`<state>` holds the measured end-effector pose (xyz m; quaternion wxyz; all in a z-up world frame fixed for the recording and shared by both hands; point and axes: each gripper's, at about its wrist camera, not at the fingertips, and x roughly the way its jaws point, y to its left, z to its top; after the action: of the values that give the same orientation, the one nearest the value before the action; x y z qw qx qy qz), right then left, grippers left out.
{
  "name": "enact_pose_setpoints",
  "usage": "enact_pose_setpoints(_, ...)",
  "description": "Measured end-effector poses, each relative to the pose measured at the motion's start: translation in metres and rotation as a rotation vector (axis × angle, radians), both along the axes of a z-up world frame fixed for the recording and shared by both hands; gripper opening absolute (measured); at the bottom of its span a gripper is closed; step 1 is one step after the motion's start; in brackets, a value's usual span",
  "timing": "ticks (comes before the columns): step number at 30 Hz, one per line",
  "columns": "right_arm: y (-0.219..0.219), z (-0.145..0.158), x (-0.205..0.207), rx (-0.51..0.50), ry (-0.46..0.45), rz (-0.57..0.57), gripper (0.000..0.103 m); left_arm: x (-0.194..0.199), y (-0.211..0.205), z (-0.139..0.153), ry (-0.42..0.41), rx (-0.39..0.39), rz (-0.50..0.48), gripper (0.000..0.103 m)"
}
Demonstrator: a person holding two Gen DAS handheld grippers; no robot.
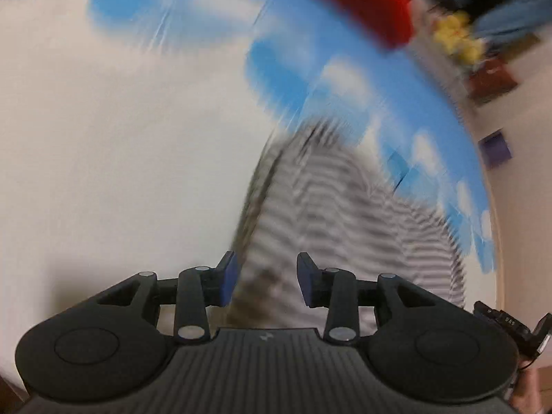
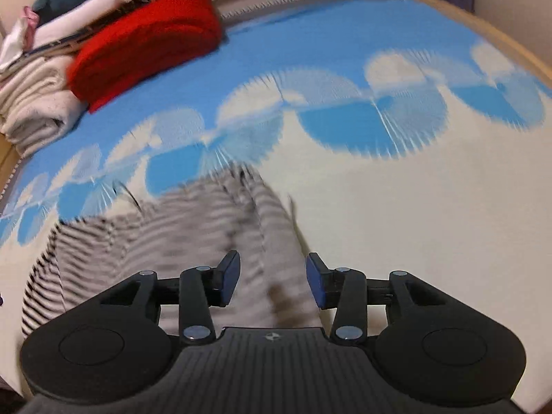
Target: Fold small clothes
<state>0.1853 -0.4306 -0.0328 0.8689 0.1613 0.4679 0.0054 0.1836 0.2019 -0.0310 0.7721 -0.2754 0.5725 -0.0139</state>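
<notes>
While both the left gripper [image 1: 265, 279] and the right gripper [image 2: 272, 279] are being held with jaws parted and nothing pinched, the striped garment [image 2: 193, 227] is lying just beneath their fingertips on the blue-and-white cloth [image 2: 396, 207], apparently released mid-fold, so re-gripping is probably being called for; no containers are being shown.

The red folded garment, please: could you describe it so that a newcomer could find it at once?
Start at the blue-and-white cloud-patterned sheet. At its far left edge stands a stack of folded clothes. The red folded garment lies on the side toward the sheet, the only bright red piece among whites and creams.
</notes>
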Motion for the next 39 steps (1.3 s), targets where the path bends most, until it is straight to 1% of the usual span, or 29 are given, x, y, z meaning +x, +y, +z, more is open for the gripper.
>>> enact_pose_setpoints(1,-0.002,-0.007,-0.001,0.004,0.057,-0.006,0.044,0.001,-0.002,-0.007,0.035,0.006,-0.005,0.039)
enact_pose_setpoints(2,-0.003,-0.012,-0.003,0.003,0.086,-0.017,0.044,0.003,-0.006,-0.004,0.004,0.024,-0.022,0.039)
enact_pose_setpoints(4,-0.006,-0.016,-0.004,-0.004,0.085,-0.018,0.044,0.006,-0.011,-0.001,-0.031,0.045,-0.065,0.043)
enact_pose_setpoints(7,-0.006,-0.027,-0.004,-0.025,0.133,-0.004,0.044,0.011,-0.012,-0.012,0.01,0.038,-0.069,0.043)
enact_pose_setpoints(10,-0.004,-0.035,-0.004,-0.018,0.163,0.008,0.044,0.012,-0.015,-0.016,0.005,0.027,-0.098,0.041)
enact_pose_setpoints(12,-0.003,-0.037,-0.005,-0.014,0.161,0.017,0.044,0.013,-0.015,-0.015,-0.013,0.013,-0.127,0.004)
enact_pose_setpoints(13,-0.003,-0.036,-0.005,-0.007,0.157,0.023,0.03,0.012,-0.014,-0.013,-0.037,0.016,-0.13,0.004)
enact_pose_setpoints(14,-0.004,-0.034,-0.005,0.011,0.144,0.029,0.013,0.009,-0.01,-0.005,-0.077,0.01,-0.117,0.003)
enact_pose_setpoints(15,-0.008,-0.028,-0.006,0.032,0.112,0.019,0.0,0.006,-0.004,0.003,-0.125,-0.009,-0.09,0.003)
enact_pose_setpoints(17,-0.021,-0.005,-0.017,0.092,-0.032,-0.05,0.0,-0.007,0.01,0.022,-0.221,-0.046,-0.03,0.003)
enact_pose_setpoints(18,-0.029,0.005,-0.024,0.139,-0.1,-0.081,0.0,-0.012,0.012,0.026,-0.236,-0.027,-0.026,0.003)
enact_pose_setpoints(19,-0.037,0.009,-0.029,0.158,-0.127,-0.112,0.0,-0.014,0.009,0.024,-0.211,0.037,-0.044,0.003)
enact_pose_setpoints(20,-0.043,0.006,-0.029,0.147,-0.102,-0.135,0.0,-0.013,0.005,0.014,-0.139,0.1,-0.067,0.002)
enact_pose_setpoints(21,-0.046,-0.004,-0.027,0.125,-0.036,-0.149,0.0,-0.01,-0.001,0.0,-0.043,0.152,-0.091,0.002)
enact_pose_setpoints(22,-0.047,-0.015,-0.023,0.12,0.038,-0.148,0.0,-0.006,-0.008,-0.013,0.031,0.186,-0.133,0.003)
enact_pose_setpoints(23,-0.047,-0.025,-0.019,0.141,0.093,-0.127,0.0,-0.003,-0.014,-0.02,0.063,0.211,-0.176,0.003)
enact_pose_setpoints(24,-0.044,-0.03,-0.015,0.167,0.12,-0.091,0.0,-0.001,-0.019,-0.021,0.066,0.23,-0.206,0.004)
enact_pose_setpoints(25,-0.039,-0.031,-0.012,0.171,0.124,-0.061,0.003,-0.001,-0.02,-0.019,0.052,0.236,-0.205,0.006)
enact_pose_setpoints(26,-0.034,-0.031,-0.011,0.16,0.121,-0.039,0.004,-0.001,-0.019,-0.013,0.024,0.238,-0.187,0.007)
enact_pose_setpoints(27,-0.028,-0.03,-0.009,0.15,0.115,-0.011,0.015,-0.001,-0.018,-0.006,-0.016,0.236,-0.163,0.016)
enact_pose_setpoints(28,-0.023,-0.029,-0.009,0.145,0.106,0.012,0.027,-0.003,-0.016,0.001,-0.057,0.226,-0.14,0.022)
enact_pose_setpoints(29,-0.018,-0.028,-0.008,0.136,0.097,0.03,0.053,-0.003,-0.014,0.007,-0.088,0.208,-0.121,0.033)
enact_pose_setpoints(30,-0.012,-0.027,-0.008,0.112,0.093,0.053,0.064,-0.002,-0.013,0.01,-0.11,0.187,-0.107,0.034)
enact_pose_setpoints(32,-0.003,-0.031,-0.002,0.064,0.131,0.093,0.064,0.001,-0.019,0.015,-0.139,0.158,-0.118,0.034)
enact_pose_setpoints(33,-0.001,-0.036,0.0,0.047,0.165,0.111,0.061,0.003,-0.022,0.016,-0.154,0.147,-0.139,0.034)
enact_pose_setpoints(35,0.006,-0.045,0.001,0.045,0.215,0.167,0.034,0.005,-0.037,0.019,-0.183,0.126,-0.201,0.034)
enact_pose_setpoints(36,0.008,-0.045,-0.001,0.043,0.209,0.19,0.014,0.004,-0.044,0.019,-0.194,0.111,-0.233,0.034)
enact_pose_setpoints(38,0.007,-0.033,-0.003,0.051,0.147,0.193,0.011,0.005,-0.065,0.019,-0.215,0.078,-0.318,0.034)
enact_pose_setpoints(39,-0.002,-0.023,-0.005,0.089,0.094,0.157,0.01,0.006,-0.076,0.018,-0.219,0.07,-0.358,0.034)
